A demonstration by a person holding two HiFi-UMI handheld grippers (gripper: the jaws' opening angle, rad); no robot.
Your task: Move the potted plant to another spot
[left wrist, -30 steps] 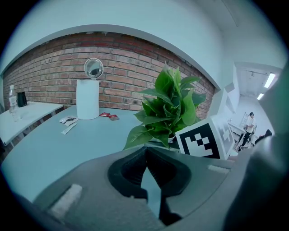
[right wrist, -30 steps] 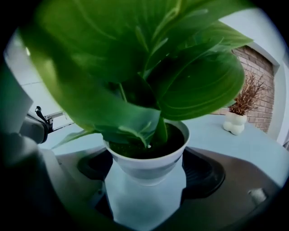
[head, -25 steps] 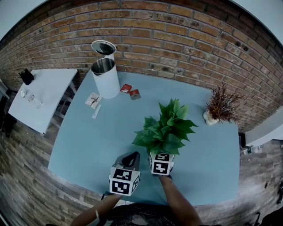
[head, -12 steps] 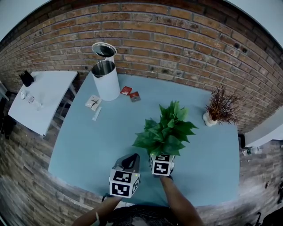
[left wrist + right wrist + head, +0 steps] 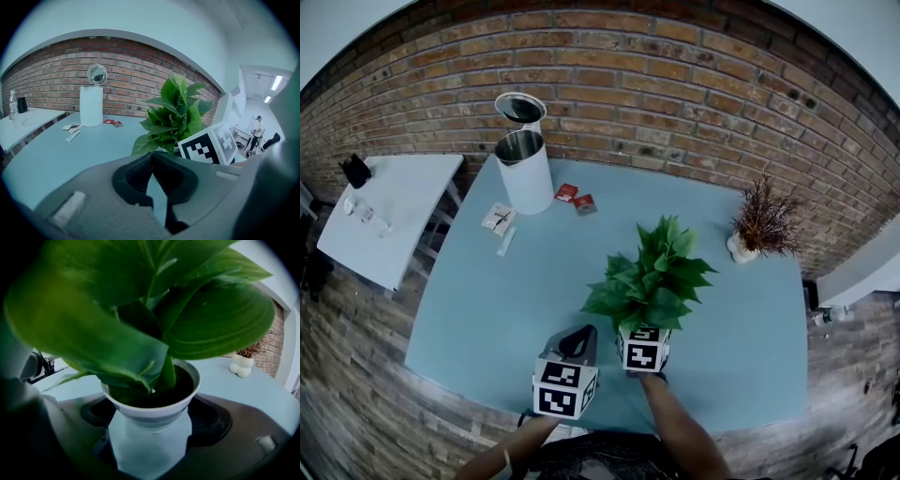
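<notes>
The potted plant (image 5: 649,277), broad green leaves in a small white pot (image 5: 151,408), stands out over the near middle of the blue table (image 5: 478,309). My right gripper (image 5: 152,423) is shut on the pot, one jaw pressed on each side of it. In the head view its marker cube (image 5: 643,352) shows just below the leaves, which hide the jaws. Whether the pot rests on the table or hangs just above it I cannot tell. My left gripper (image 5: 578,337) hovers to the plant's left, jaws shut on nothing (image 5: 151,161).
At the table's far left stands a white cylinder bin (image 5: 525,169) with its round lid up. Red packets (image 5: 577,197) and white packets (image 5: 499,217) lie near it. A dried plant in a white vase (image 5: 759,227) is at the far right. A white side table (image 5: 389,206) stands left; a brick wall is behind.
</notes>
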